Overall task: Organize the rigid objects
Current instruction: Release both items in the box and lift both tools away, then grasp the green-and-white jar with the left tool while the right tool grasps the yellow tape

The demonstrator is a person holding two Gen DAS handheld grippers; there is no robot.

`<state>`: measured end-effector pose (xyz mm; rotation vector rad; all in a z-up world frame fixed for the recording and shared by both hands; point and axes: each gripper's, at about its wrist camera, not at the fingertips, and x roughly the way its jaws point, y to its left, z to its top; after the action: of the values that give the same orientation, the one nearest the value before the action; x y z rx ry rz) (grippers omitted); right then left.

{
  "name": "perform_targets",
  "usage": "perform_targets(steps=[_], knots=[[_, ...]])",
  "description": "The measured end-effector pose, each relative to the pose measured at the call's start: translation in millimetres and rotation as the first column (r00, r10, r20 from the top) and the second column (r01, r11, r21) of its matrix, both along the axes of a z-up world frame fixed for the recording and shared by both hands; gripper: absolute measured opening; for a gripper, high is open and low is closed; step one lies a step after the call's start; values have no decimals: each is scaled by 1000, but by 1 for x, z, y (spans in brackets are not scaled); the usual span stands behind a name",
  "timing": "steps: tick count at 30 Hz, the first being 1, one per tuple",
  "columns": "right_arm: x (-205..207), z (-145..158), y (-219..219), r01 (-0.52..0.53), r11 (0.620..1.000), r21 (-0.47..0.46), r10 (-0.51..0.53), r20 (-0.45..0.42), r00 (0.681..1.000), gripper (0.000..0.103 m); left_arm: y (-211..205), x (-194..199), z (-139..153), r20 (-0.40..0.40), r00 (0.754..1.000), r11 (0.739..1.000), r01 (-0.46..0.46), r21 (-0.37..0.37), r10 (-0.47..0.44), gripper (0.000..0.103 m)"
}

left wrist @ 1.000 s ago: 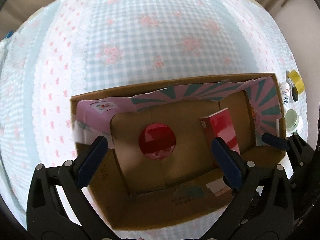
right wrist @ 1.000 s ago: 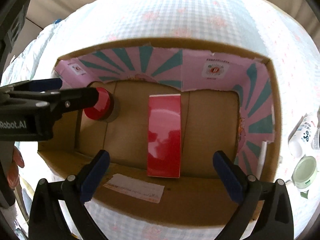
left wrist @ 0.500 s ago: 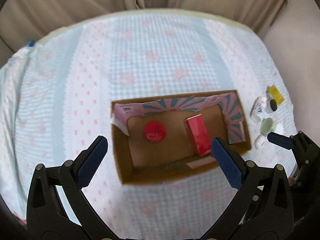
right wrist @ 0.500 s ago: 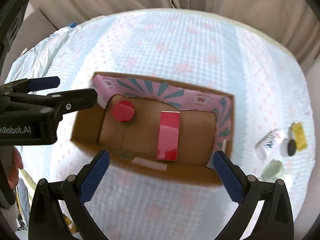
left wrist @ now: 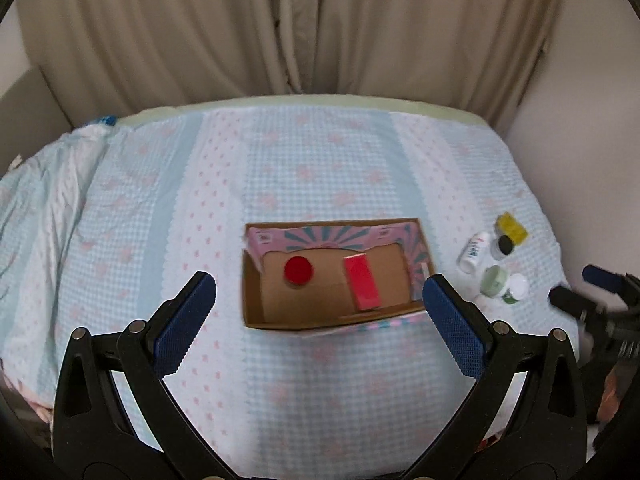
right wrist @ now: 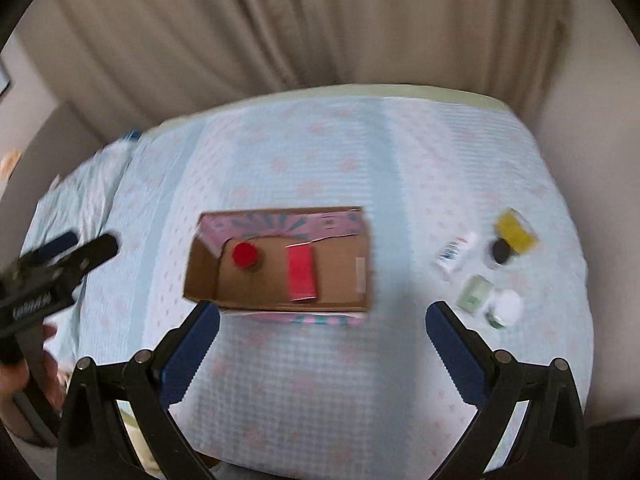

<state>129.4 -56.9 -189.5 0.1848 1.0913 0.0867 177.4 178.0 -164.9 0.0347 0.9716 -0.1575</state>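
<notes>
An open cardboard box (left wrist: 252,304) lies on the bed and holds a round red lid (left wrist: 298,271) and a flat red box (left wrist: 361,277). It shows in the right wrist view too (right wrist: 200,276), with the lid (right wrist: 244,255) and red box (right wrist: 302,274). My left gripper (left wrist: 320,316) is open and empty, well back from the box. My right gripper (right wrist: 322,334) is open and empty, also back from it. To the right lie a white bottle (left wrist: 475,251), a black-capped jar (left wrist: 505,246), a yellow object (left wrist: 511,227), a green jar (left wrist: 495,280) and a white lid (left wrist: 517,286).
The bed has a pale blue and pink checked cover (left wrist: 320,168). Beige curtains (left wrist: 280,28) hang behind it. A wall (left wrist: 580,120) stands close on the right. Crumpled bedding (left wrist: 44,200) lies at the left.
Both grippers have pulled far back and up from the box, which now looks small in mid-bed. Both stay open and empty. The curtains have come into view.
</notes>
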Motion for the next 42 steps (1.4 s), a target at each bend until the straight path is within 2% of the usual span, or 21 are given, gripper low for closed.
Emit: perform_targets(steps=[5,9,11,14,17,23,29,35,42], knots=[[-23,17,-80,146,989,29,-146,31,989,103,-61,-26,9,18,998,998,55,-18,-55,103],[-34,18,-148,204,977,70,-207,52,977,103,-118,-44,9,41,997,998,66,-4,-66,103],[-35,13,-184,206,975,79,-210,55,976,103,-151,-51,4,34,998,999,54,6,-54,103],[-32,2,-232,193,976,103,-198,39,979,103,-200,-59,-7,10,999,998,44,-33,-44,103],[-30,-7,-275,183,974,131,-188,32,982,103,-241,-63,-19,-30,998,998,47,-28,-48,103],[-24,-29,-334,197,956,219,-200,-8,980,103,-294,-63,-42,-100,991,996,89,-24,-91,103],[-8,-54,-366,232,932,279,-226,-55,973,103,-335,-53,-91,-216,964,986,167,24,-158,103],[16,-83,-383,270,919,287,-251,-100,963,103,-360,-28,-148,-299,933,973,224,49,-199,103],[56,-144,-394,309,892,328,-275,-149,950,103,-382,2,-233,-374,898,955,282,91,-230,103]])
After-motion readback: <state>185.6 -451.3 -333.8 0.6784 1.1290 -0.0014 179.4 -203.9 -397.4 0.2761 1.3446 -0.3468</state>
